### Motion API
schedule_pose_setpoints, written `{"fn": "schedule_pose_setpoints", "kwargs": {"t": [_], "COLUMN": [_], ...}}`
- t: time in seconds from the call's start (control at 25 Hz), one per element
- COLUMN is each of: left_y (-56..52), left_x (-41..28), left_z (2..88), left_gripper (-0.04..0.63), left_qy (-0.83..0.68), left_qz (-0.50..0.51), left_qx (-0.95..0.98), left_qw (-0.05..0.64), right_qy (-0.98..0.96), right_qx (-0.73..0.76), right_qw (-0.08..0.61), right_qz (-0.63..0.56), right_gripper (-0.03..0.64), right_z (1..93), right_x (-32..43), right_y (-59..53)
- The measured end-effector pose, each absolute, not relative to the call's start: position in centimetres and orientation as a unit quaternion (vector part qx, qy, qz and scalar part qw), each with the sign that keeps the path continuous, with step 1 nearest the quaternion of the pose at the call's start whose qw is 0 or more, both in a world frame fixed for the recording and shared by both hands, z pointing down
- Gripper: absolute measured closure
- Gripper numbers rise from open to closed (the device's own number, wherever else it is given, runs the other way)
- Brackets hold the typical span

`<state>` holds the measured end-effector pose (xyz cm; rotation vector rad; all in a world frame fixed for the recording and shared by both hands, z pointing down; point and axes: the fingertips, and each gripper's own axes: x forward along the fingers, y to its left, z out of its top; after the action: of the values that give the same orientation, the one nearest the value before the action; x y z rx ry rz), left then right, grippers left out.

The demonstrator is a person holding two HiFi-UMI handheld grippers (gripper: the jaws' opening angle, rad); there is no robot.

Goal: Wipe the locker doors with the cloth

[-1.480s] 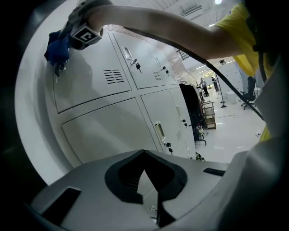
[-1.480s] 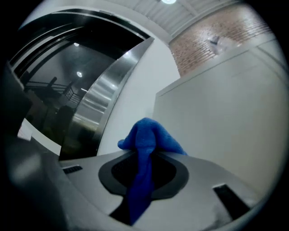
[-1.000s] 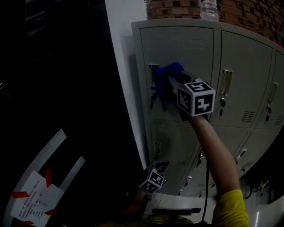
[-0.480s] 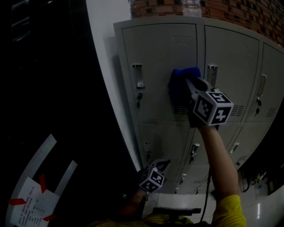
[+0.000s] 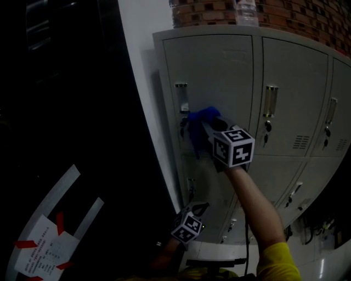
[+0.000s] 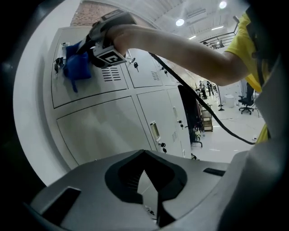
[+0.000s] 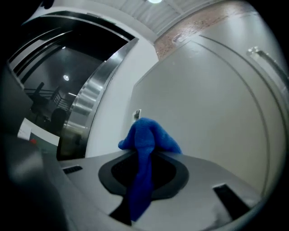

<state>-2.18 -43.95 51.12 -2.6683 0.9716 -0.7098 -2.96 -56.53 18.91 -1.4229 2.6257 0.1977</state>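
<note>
A bank of grey lockers (image 5: 219,66) stands ahead. My right gripper (image 5: 206,124) is shut on a blue cloth (image 5: 197,122) and presses it on the upper left door, just right of that door's handle (image 5: 181,94) and key. In the right gripper view the cloth (image 7: 147,135) bunches at the jaw tips of the right gripper (image 7: 144,157), with a tail hanging between them, against the door (image 7: 212,108). My left gripper (image 5: 199,207) hangs low by the bottom lockers, shut and empty. The left gripper view looks up past the left gripper (image 6: 146,159) at the cloth (image 6: 76,66).
A white pillar (image 5: 143,82) and a dark area lie left of the lockers. A paper with red tape (image 5: 46,251) is at the lower left. A brick wall (image 5: 307,16) and a bottle (image 5: 247,10) show above the lockers. A black cable (image 6: 203,106) trails from the right gripper.
The right gripper carried the cloth across the upper left door to its right edge, then back left and a little lower, beside the handle. The left gripper stayed low.
</note>
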Motion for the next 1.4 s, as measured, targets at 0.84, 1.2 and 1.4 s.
{"fn": "schedule_pose_setpoints", "kwargs": {"t": [0.84, 1.2, 1.4], "left_y": [-44.5, -46.1, -46.1], "left_x": [-4.6, -4.9, -4.3], "left_z": [52.2, 52.3, 51.5], "left_gripper": [0.591, 0.591, 0.590], "left_qy": [0.347, 0.346, 0.337], "left_qz": [-0.243, -0.236, -0.229], "left_qx": [-0.901, -0.904, -0.908], "left_qw": [0.094, 0.093, 0.100], "right_qy": [0.897, 0.789, 0.780], "right_qx": [-0.430, -0.597, -0.611], "right_qw": [0.089, 0.119, 0.105], "right_qz": [0.046, 0.085, 0.086], "right_gripper": [0.549, 0.551, 0.549], "right_z": [25.6, 26.8, 27.4], "right_x": [-10.9, 11.1, 13.2], "right_y": [-58.7, -53.2, -52.5]}}
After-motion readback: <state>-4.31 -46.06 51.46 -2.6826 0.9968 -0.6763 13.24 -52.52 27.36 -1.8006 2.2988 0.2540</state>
